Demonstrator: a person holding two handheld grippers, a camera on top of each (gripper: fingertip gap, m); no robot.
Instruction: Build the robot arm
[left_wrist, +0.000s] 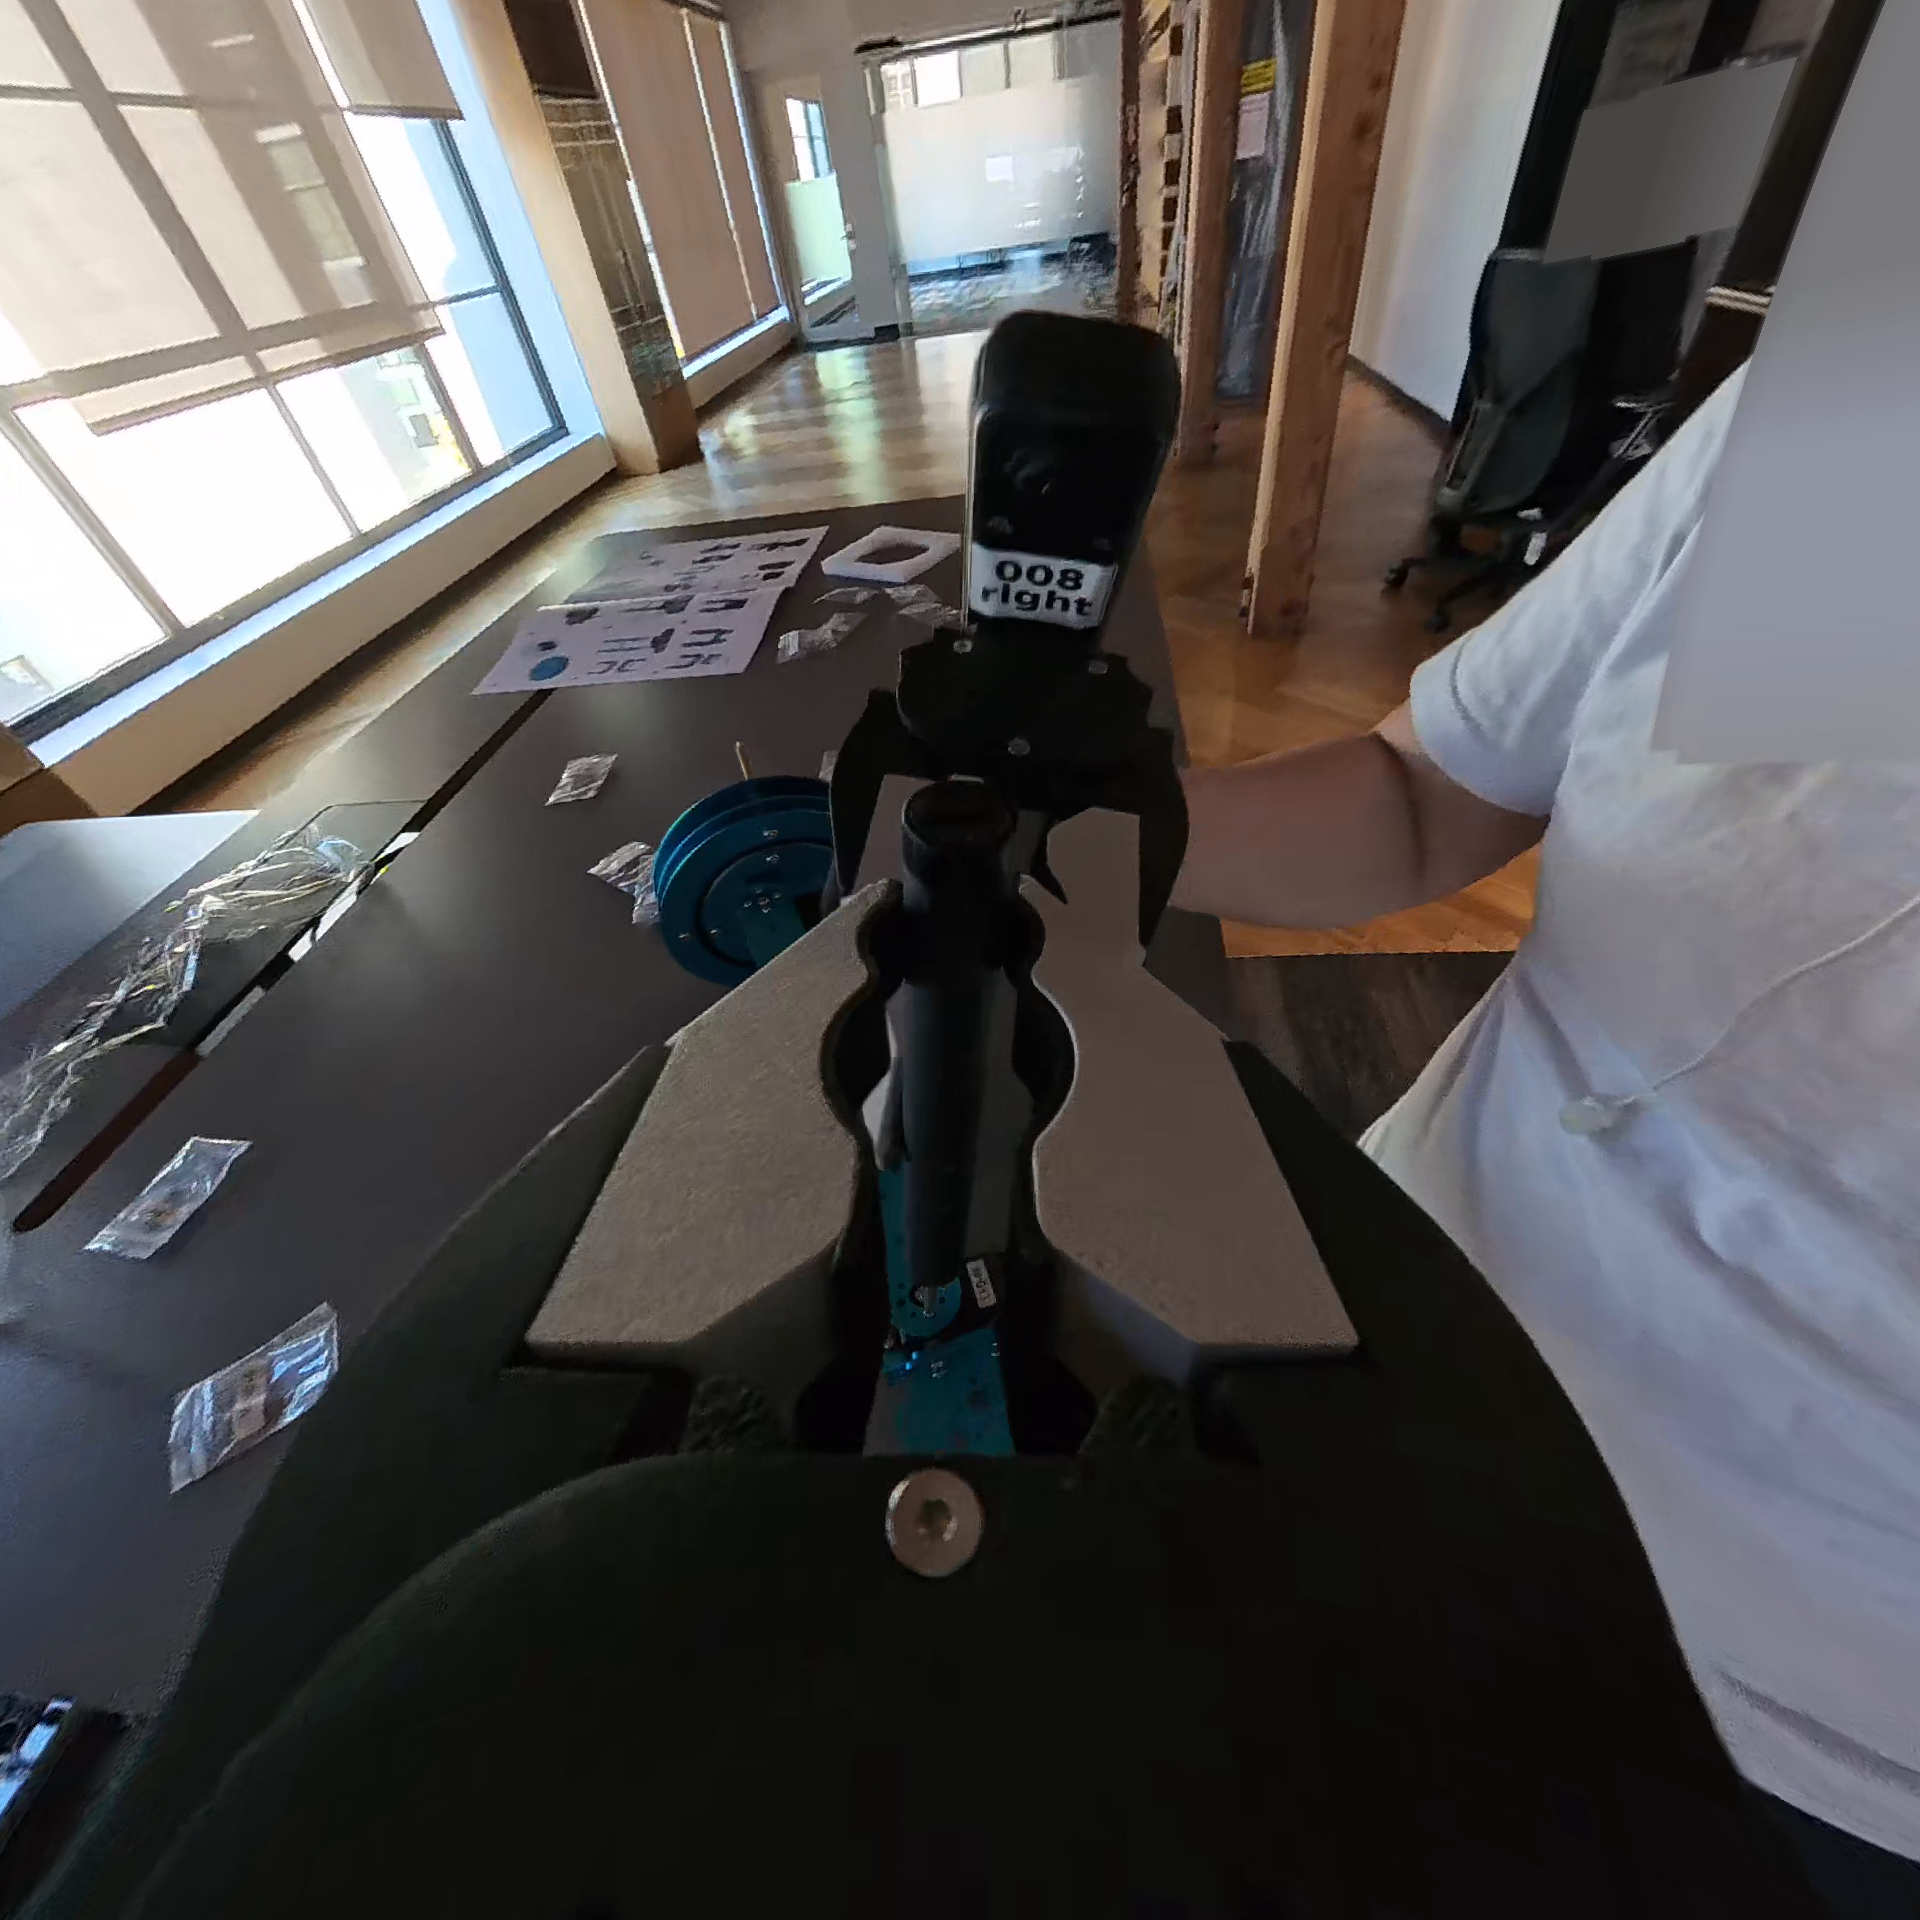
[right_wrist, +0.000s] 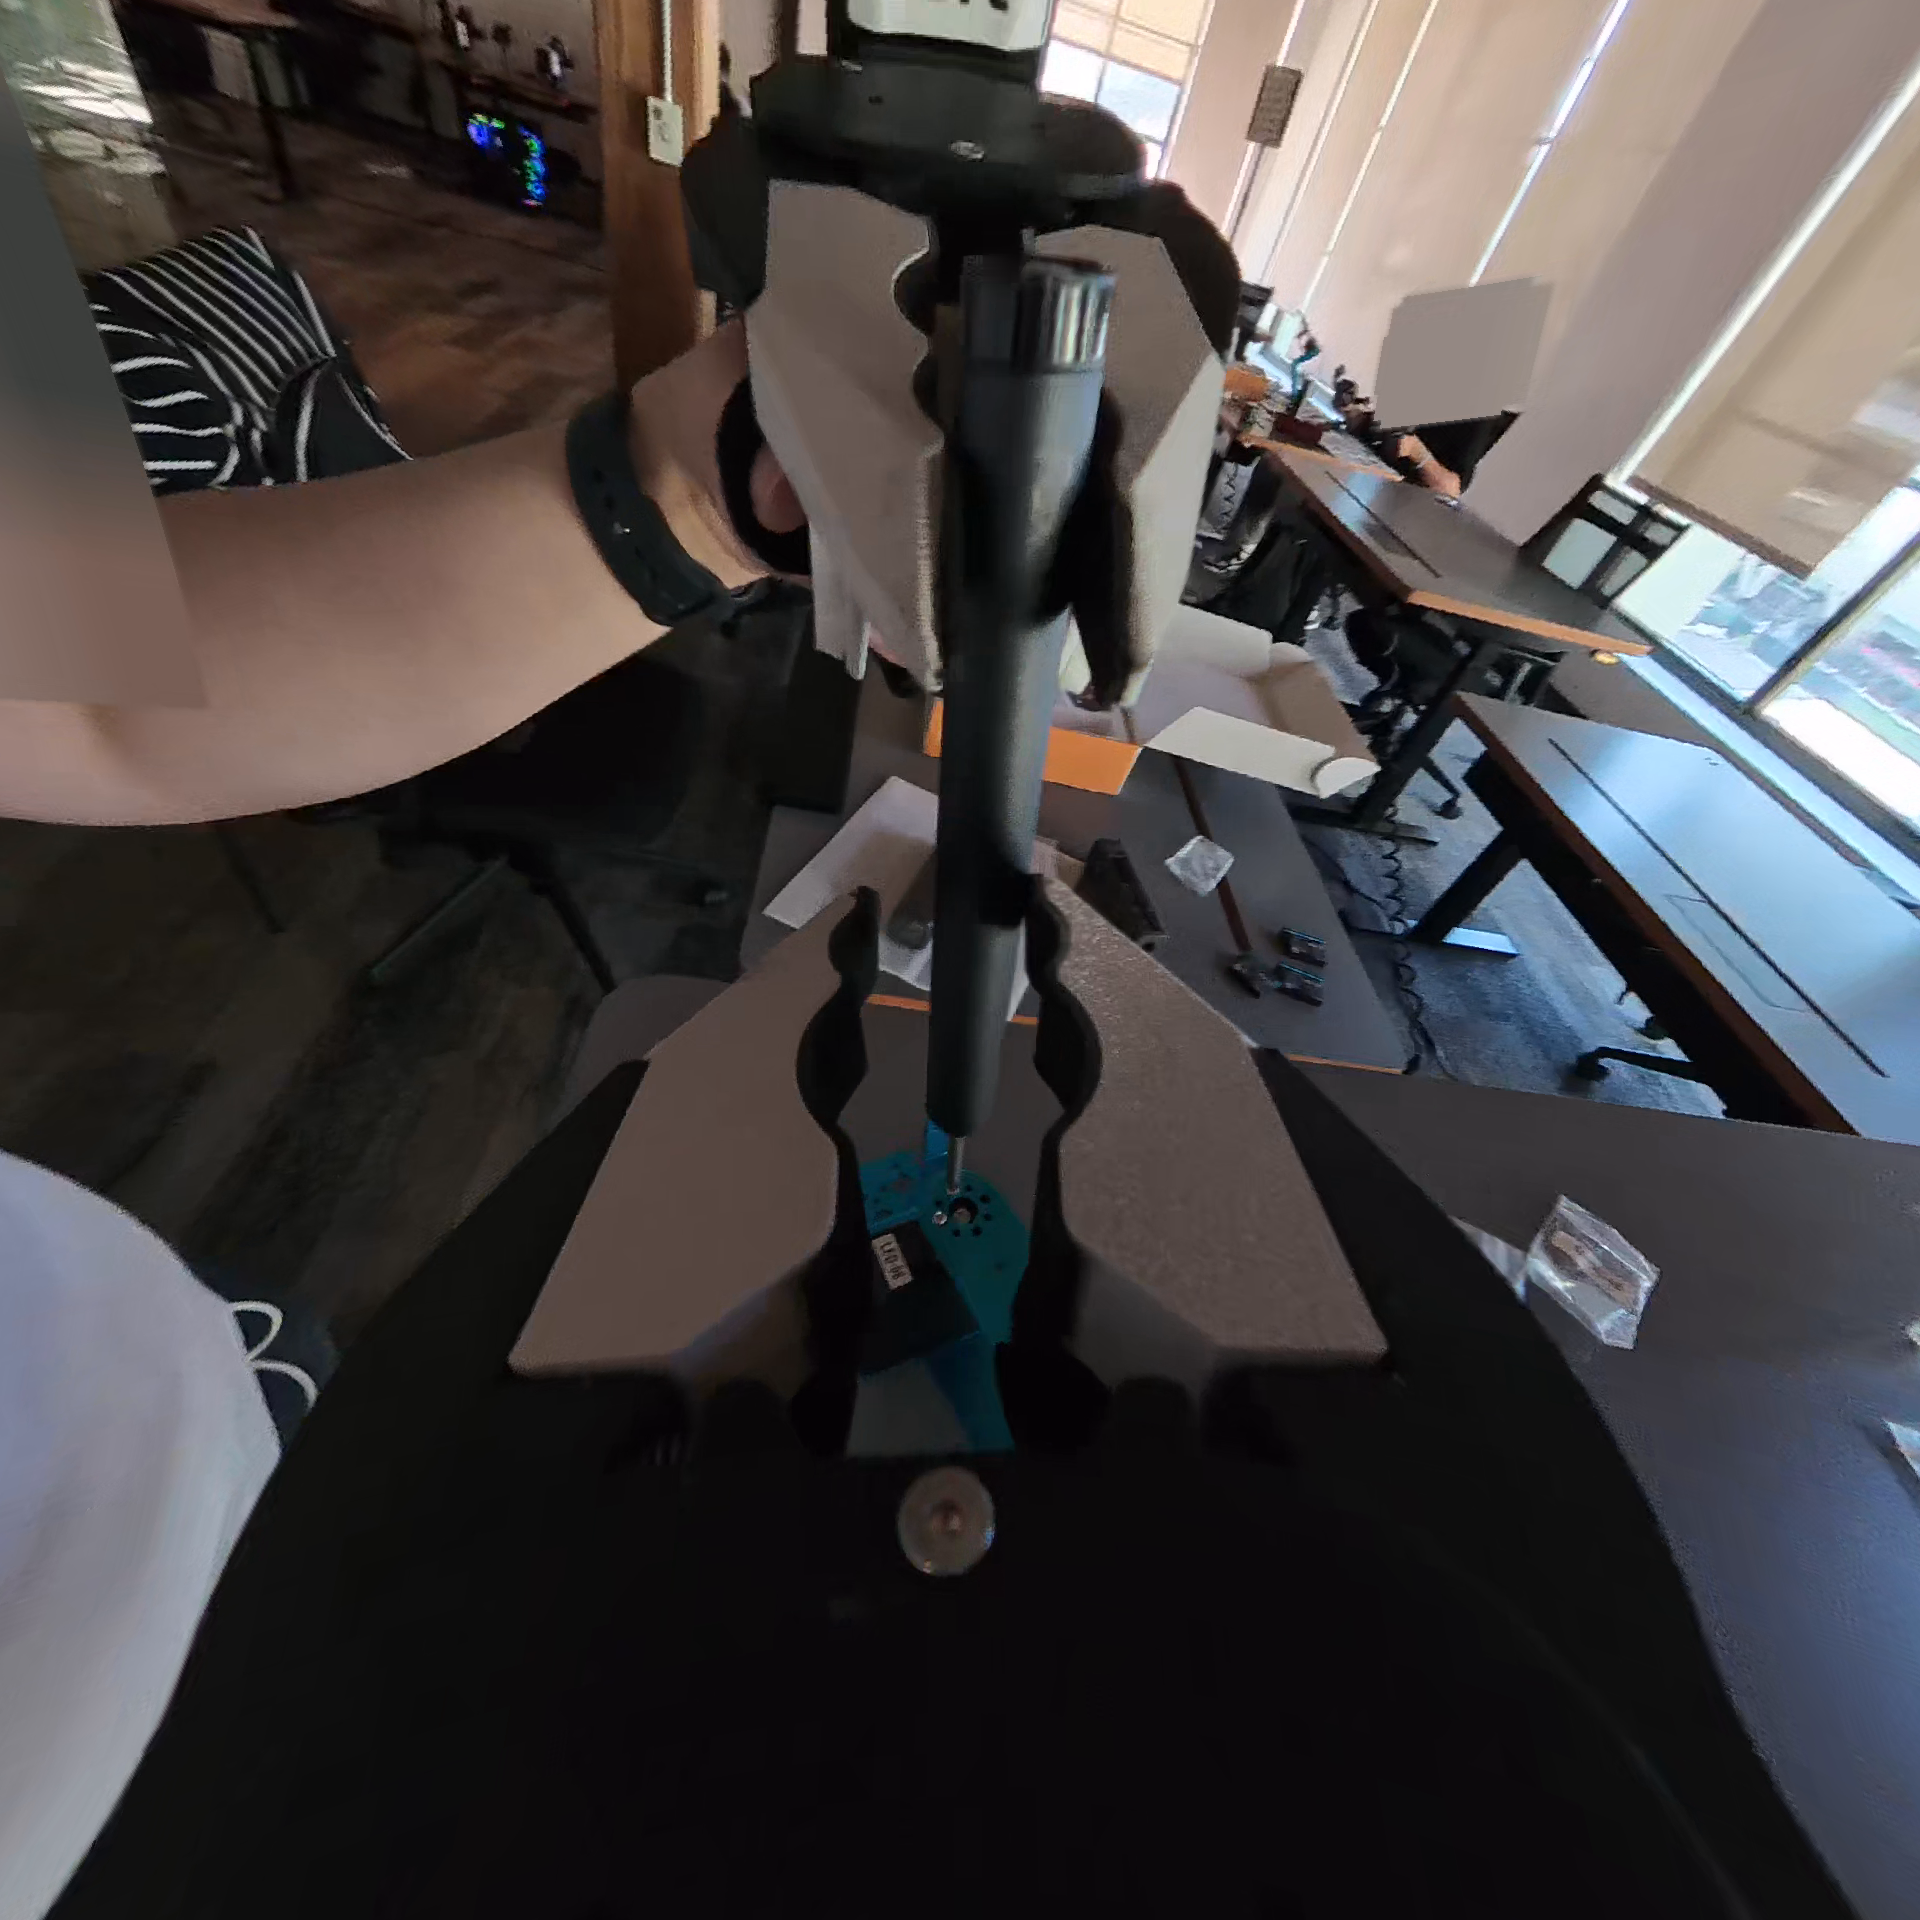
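Note:
My left gripper (left_wrist: 951, 914) is shut on a dark grey screwdriver (left_wrist: 940, 1039), gripped by its handle between the grey fingers (left_wrist: 727, 1143). In the right wrist view the left gripper (right_wrist: 997, 665) points the screwdriver (right_wrist: 997, 623) down, its tip on a hole in a blue bracket (right_wrist: 982, 1236). My right gripper (right_wrist: 948, 914) is shut on that bracket, which carries a black servo block (right_wrist: 904, 1299). The bracket also shows under the left fingers (left_wrist: 940, 1371). The right gripper (left_wrist: 1003, 862) faces the left one closely.
A dark table (left_wrist: 416, 1039) carries a blue wheel (left_wrist: 727, 883), small plastic bags (left_wrist: 255, 1392) and printed sheets (left_wrist: 644, 623). A person in a white shirt (left_wrist: 1662, 1143) stands at the right. An open white box (right_wrist: 1247, 707) and more desks (right_wrist: 1662, 831) lie beyond. Tip to tip, the grippers are about 7 centimeters apart.

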